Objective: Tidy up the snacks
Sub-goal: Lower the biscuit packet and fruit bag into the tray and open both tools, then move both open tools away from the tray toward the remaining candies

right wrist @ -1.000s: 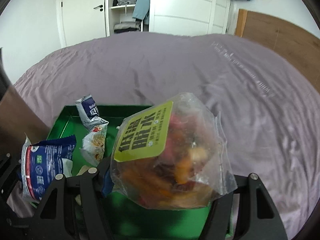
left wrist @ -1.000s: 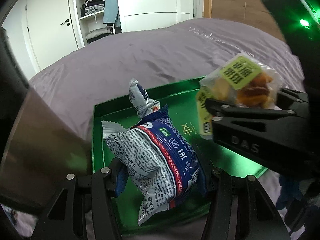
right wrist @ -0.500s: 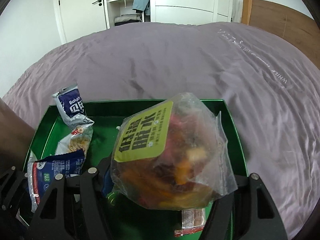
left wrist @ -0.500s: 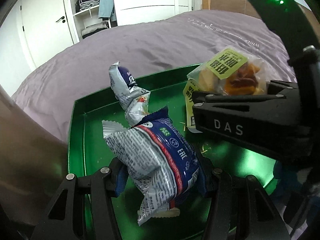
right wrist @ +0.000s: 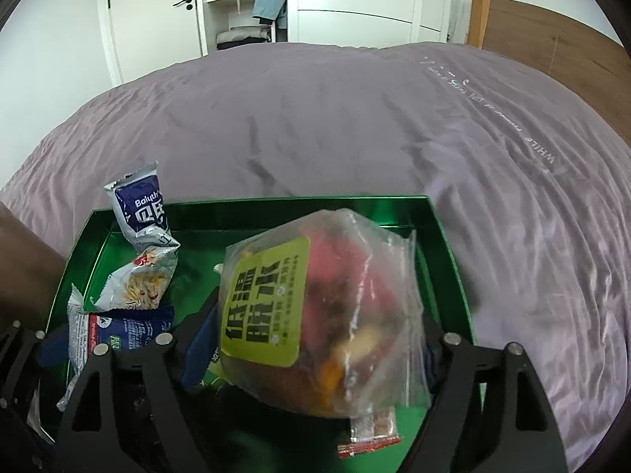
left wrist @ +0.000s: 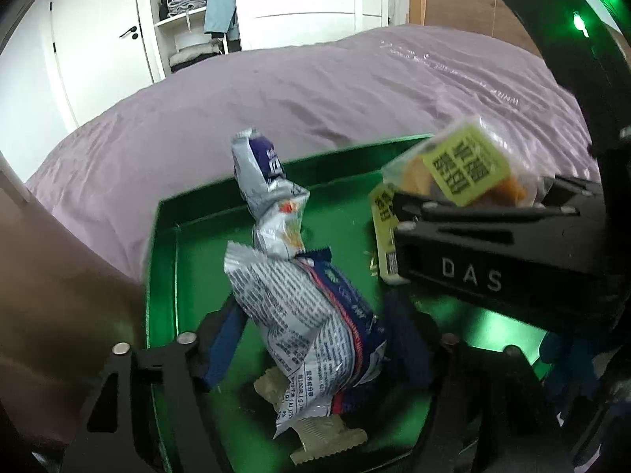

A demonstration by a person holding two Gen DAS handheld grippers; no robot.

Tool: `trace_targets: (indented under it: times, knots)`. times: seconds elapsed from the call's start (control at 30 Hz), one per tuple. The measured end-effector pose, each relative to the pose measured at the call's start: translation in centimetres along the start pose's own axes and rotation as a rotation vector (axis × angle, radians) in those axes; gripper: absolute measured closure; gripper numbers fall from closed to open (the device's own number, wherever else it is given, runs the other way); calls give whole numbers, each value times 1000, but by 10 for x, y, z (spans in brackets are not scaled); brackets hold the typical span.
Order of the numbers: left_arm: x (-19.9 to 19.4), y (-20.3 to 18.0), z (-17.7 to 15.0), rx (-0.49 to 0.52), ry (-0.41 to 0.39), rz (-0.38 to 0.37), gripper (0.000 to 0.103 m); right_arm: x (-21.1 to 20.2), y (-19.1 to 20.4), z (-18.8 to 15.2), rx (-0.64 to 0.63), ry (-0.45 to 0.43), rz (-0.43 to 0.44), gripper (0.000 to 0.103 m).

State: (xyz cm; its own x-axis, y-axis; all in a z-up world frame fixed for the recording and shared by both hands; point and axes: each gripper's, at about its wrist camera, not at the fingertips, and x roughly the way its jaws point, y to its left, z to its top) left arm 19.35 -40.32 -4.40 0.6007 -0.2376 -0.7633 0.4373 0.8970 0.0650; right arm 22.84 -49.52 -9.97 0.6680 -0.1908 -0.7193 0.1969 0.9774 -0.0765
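My left gripper (left wrist: 311,335) is shut on a blue and white snack packet (left wrist: 311,315) and holds it low over the green tray (left wrist: 161,260). My right gripper (right wrist: 315,339) is shut on a clear bag of dried fruit with a yellow-green label (right wrist: 323,315), held over the same tray (right wrist: 445,244). The right gripper and its bag (left wrist: 465,165) show at the right of the left wrist view. A silver and blue noodle snack pack (left wrist: 272,205) stands in the tray's far left part; it also shows in the right wrist view (right wrist: 142,244).
The tray lies on a purple bedspread (right wrist: 315,118). A small red sachet (right wrist: 370,433) lies in the tray's near right part. Pale wafer pieces (left wrist: 327,437) lie under the left packet. A wardrobe with shelves (right wrist: 244,4) and a wooden headboard (right wrist: 552,35) stand behind.
Both grippers have moved forward and down over the tray with their packets still held. The tray fills more of both views.
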Motion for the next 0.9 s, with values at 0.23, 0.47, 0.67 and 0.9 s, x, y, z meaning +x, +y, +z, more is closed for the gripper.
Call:
trace_targets:
  times: [0.23, 0.47, 0.67, 0.9]
  knots:
    - [-18, 1, 10, -9, -21, -2, 22, -28, -3, 5, 2, -32, -21, 0]
    - [-47, -5, 19, -1, -39, -7, 20, -76, -10, 20, -3, -97, -53, 0]
    - [-76, -7, 24, 3, -55, -14, 20, -118, -19, 22, 17, -127, -82, 0]
    - [-123, -11, 25, 18, -94, -28, 20, -180, -24, 14, 48, -179, -112, 0]
